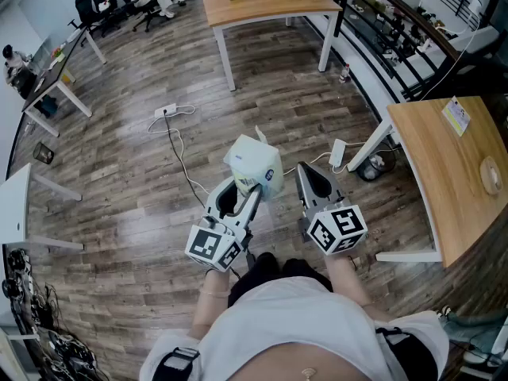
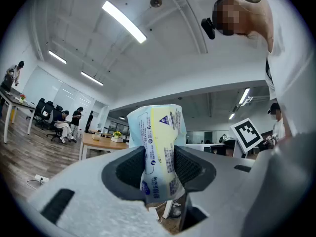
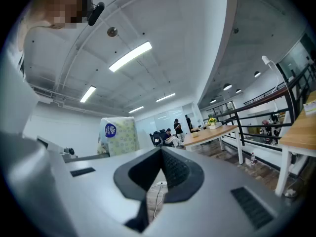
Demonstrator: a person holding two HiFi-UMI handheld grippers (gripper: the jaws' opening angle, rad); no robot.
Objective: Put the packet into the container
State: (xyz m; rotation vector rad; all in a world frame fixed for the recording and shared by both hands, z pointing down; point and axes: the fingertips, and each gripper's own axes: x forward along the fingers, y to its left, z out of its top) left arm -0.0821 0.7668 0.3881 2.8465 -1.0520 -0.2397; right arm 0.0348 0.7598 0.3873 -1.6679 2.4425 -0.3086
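Note:
A pale yellow-and-blue tissue packet stands upright, pinched near its lower end between the dark pads of my left gripper, which is shut on it. I hold it at waist height above the wood floor. My right gripper is just to its right, its jaws shut together with nothing between them. The right gripper view catches the packet off to its left. No container shows in any view.
A wooden table stands ahead and another wooden table is close on my right. A power strip and white cables lie on the floor ahead. Black railing runs along the right. People sit at desks far left.

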